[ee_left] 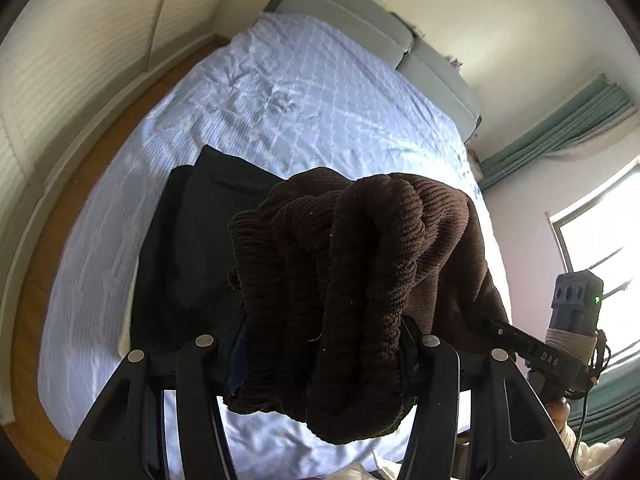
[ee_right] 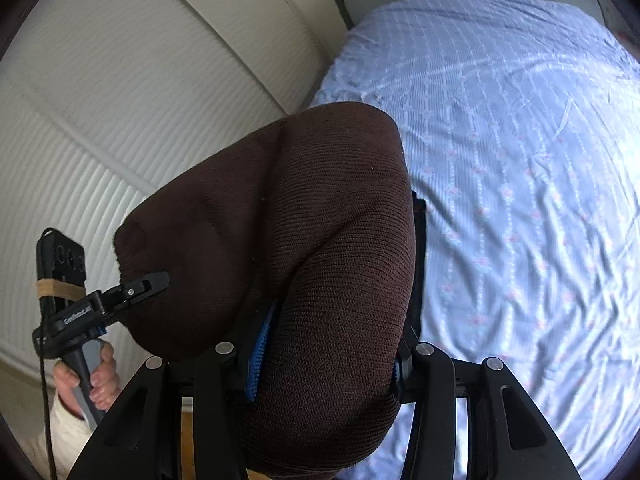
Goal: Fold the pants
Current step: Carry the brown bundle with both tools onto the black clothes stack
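Observation:
The brown knit pants hang bunched in thick folds above the bed, held by both grippers. My left gripper is shut on a rolled wad of the fabric, which hides its fingertips. My right gripper is shut on a thick smooth fold of the pants, with its blue pads pressed against the cloth. The right wrist view also shows the left gripper from the side, clamped on the pants' edge, with a hand on its handle.
A bed with a light blue patterned sheet fills the space ahead, with grey pillows at its head. A black garment lies flat on the near part. A white ribbed wardrobe, wood floor and a window surround it.

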